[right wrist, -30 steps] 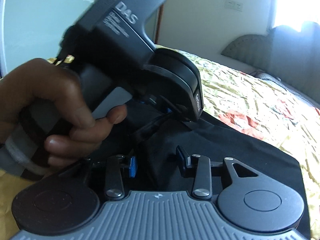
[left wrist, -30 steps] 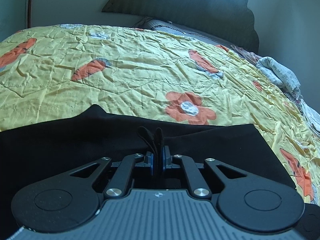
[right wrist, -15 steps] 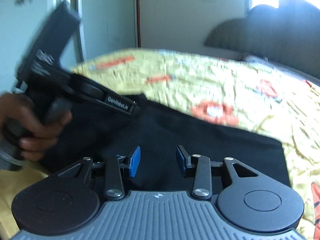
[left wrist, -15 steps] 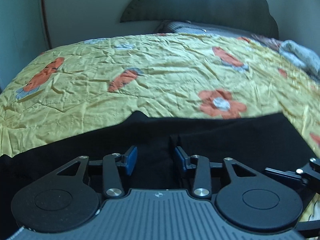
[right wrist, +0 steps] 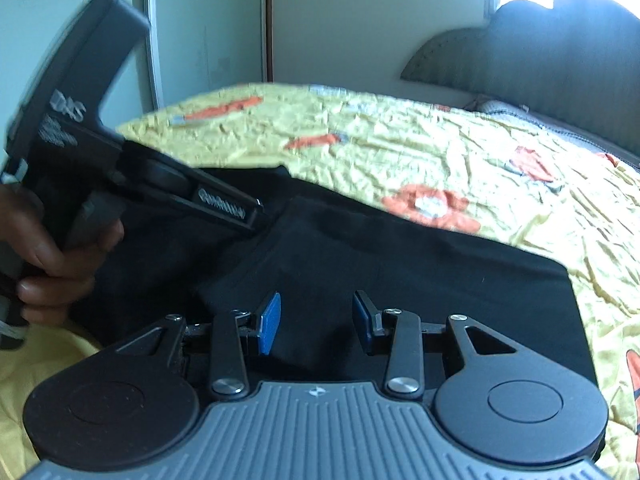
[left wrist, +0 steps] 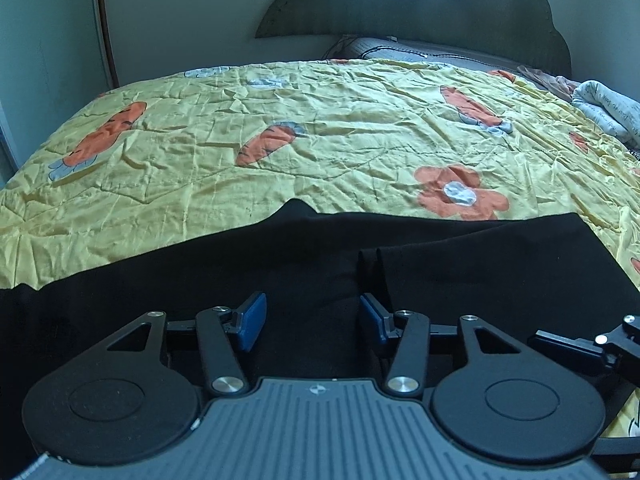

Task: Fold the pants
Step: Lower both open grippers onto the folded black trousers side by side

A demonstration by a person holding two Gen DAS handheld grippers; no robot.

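Black pants (left wrist: pixel 460 264) lie spread across the near part of a bed, on a yellow bedspread (left wrist: pixel 320 128) printed with orange carrots and flowers. The cloth looks already doubled over on itself: a raised ridge of fabric stands up just ahead of the left claw (left wrist: pixel 310 316), and the far edge forms a fairly straight line across the bedspread.

We see the left claw with its blue pads apart and widening, nothing pinched between them; the pants only lie beneath and in front. We judge it is letting go of the ridge so the fold can settle flat.

The right claw (right wrist: pixel 316 320) hovers over the pants too, its pads apart with only flat black cloth showing in the gap. It grips nothing. It seems placed there to be ready for the next pinch or to smooth the layer.

In the right view, a person's hand (right wrist: pixel 52 264) holds the left tool's handle at the left edge, low over the pants' near corner.

Beyond the bedspread are a dark padded headboard (left wrist: pixel 420 12), a grey pillow (left wrist: pixel 420 50) and a bundle of pale bedding (left wrist: pixel 608 110) at the far right.

There are no boxes, baskets or other containers in either view; the pants rest directly on the bed.
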